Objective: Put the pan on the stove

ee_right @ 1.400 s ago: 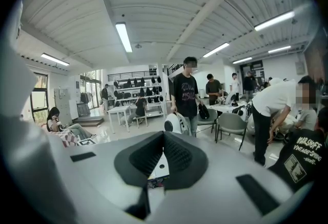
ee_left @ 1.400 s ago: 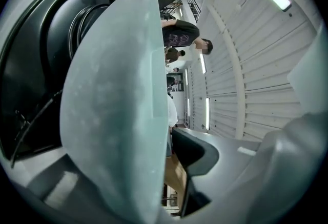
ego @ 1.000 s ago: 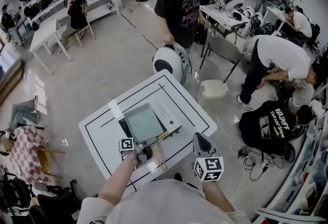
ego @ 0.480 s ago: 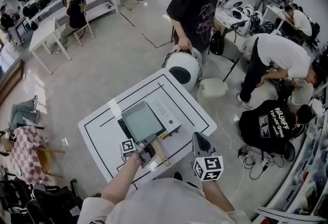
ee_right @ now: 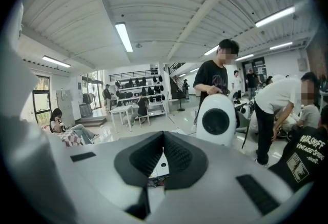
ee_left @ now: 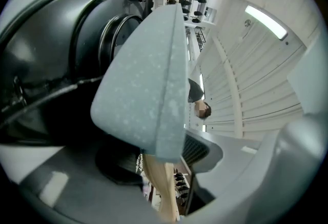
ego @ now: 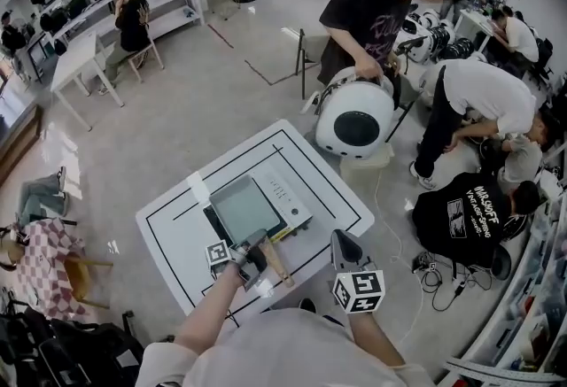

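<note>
Now left tool (ee_left: pixel 161 169) clamps the pan (ego: pixel 244 210) (shirt (ee_right: pixel 300 159) reads "Vintage").

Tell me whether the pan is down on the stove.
Not down: pan held above stove by left gripper, its underside visibly clear of the burner.

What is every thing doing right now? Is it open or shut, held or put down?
pan: empty, held by its wooden handle over the stove; whether it touches the stove cannot be told.
stove: standing on the table, mostly covered by the pan.
left gripper: shut on the pan's handle.
right gripper: shut, holding nothing.
</note>
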The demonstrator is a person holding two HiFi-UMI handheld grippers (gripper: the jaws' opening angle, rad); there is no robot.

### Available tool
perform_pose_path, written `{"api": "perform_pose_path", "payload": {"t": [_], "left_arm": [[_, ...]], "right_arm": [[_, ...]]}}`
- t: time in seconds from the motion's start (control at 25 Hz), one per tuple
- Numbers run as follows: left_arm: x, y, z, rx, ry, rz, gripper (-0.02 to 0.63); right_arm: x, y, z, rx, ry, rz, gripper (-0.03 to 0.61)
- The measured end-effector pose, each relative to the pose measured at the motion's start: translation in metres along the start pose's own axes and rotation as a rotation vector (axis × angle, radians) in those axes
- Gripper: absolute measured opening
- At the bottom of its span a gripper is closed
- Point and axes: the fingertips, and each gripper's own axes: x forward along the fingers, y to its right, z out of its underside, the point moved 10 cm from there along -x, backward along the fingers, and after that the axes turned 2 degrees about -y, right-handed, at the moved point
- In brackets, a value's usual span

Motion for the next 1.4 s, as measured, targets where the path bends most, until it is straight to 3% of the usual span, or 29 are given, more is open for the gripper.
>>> {"api": "perform_pose_path", "payload": {"t": [0.4,0.48,0.56,0.68,0.76,0.84,0.92,1.24,1.4], "left_arm": [[-0.052,0.009,0.008,0.021,0.130,-0.033,0.216],[-0.069,0.014,0.013,0.041,0.182,-0.045,0.216],[-0.087,0.019,0.015,0.103,0.253,-0.108,0.216],[-0.112,0.033,0.017,0.264,0.363,-0.227,0.199],[-0.122,0.050,0.021,0.378,0.406,-0.257,0.147],[-0.126,0.069,0.026,0.513,0.432,-0.273,0.049],[-0.127,0.090,0.030,0.662,0.445,-0.285,0.009],[-0.127,0.172,0.059,1.218,0.517,-0.417,0.009],[-0.122,0.202,0.079,1.431,0.487,-0.471,0.009]], "right_arm": [[-0.002,-0.002,0.000,0.002,0.007,-0.003,0.009],[-0.003,-0.001,0.000,0.002,0.010,-0.007,0.009],[-0.003,-0.002,0.000,0.002,0.016,-0.014,0.009],[-0.005,-0.003,-0.001,-0.001,0.021,-0.025,0.009],[-0.006,-0.005,-0.001,-0.001,0.022,-0.033,0.009],[-0.008,-0.008,-0.001,-0.004,0.023,-0.043,0.009],[-0.009,-0.011,-0.003,-0.009,0.027,-0.054,0.009],[-0.017,-0.024,-0.007,-0.005,0.056,-0.090,0.009],[-0.026,-0.025,-0.007,0.007,0.065,-0.101,0.008]]}}
